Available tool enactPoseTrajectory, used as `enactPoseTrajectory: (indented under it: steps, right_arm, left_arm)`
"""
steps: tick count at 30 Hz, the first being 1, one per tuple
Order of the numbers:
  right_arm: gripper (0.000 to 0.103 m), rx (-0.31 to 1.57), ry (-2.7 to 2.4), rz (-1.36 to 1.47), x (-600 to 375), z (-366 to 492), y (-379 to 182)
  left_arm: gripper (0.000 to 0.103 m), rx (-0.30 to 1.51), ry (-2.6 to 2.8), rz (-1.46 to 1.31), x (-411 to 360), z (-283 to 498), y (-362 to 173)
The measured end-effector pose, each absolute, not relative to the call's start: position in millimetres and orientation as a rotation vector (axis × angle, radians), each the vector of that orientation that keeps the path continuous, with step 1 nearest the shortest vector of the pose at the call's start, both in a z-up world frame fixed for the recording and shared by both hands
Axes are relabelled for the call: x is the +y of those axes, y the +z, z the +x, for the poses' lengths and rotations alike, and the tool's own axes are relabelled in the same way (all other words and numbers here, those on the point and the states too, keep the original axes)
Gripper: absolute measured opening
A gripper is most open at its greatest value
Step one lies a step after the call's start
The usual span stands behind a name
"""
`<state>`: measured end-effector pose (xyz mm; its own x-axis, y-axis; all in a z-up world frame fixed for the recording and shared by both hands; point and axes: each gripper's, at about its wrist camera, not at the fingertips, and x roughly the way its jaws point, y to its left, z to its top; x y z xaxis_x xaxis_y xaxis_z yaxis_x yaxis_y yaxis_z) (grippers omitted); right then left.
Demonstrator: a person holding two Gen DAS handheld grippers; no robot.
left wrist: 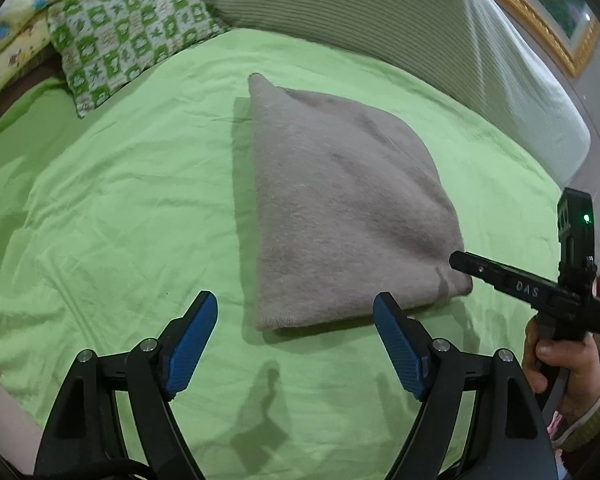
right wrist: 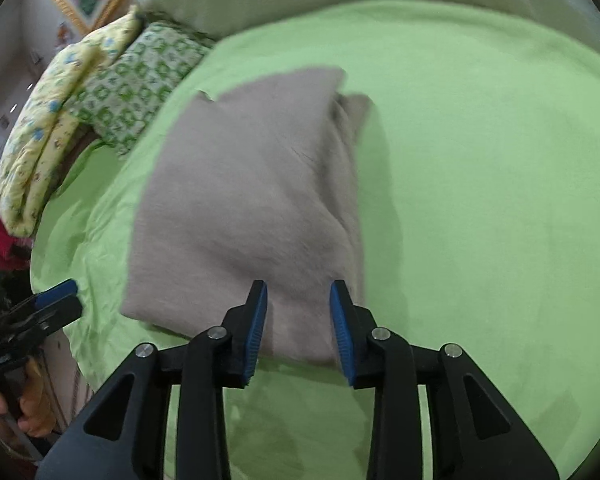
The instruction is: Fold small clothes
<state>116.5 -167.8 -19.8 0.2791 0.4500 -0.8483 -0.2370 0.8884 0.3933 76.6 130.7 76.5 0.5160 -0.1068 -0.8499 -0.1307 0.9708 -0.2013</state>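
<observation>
The folded grey garment (left wrist: pixel 340 208) lies just beyond both grippers' parted, empty jaws.

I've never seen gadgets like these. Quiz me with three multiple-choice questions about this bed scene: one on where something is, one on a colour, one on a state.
1. Where does the checked pillow lie?
A. on the grey garment
B. at the far left of the bed
C. on the floor

2. What colour is the bed sheet?
A. light green
B. white
C. navy

3. How is the grey garment?
A. hanging up
B. spread out full length
C. folded, lying flat

Answers:
1 B: it lies beside the yellow quilt.
2 A: green all around.
3 C: compact, free of both grippers' fingers.
</observation>
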Motion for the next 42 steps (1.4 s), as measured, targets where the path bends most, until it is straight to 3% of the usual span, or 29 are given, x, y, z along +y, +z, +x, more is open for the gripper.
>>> enactPoseTrajectory:
  steps: [6,11,20,42]
  right_arm:
    - [0.038,1.126,0.476,0.219,-170.4,102.8,1.8]
    - [0.058,1.030,0.473,0.221,-171.0,89.2,26.5]
    - [0.078,0.884,0.505,0.154,-162.4,63.3,63.9]
    - [0.090,0.822,0.494,-0.013,-131.2,32.6,34.6]
  left_arm:
    - [0.085,1.001,-0.003,-0.188,119.8,72.1,88.3]
    - [0.088,0.955,0.006,-0.188,119.6,66.8,100.7]
    - [0.089,0.876,0.058,-0.161,124.9,55.7,113.6]
    - [0.089,0.896,0.132,-0.069,119.1,56.8,60.5]
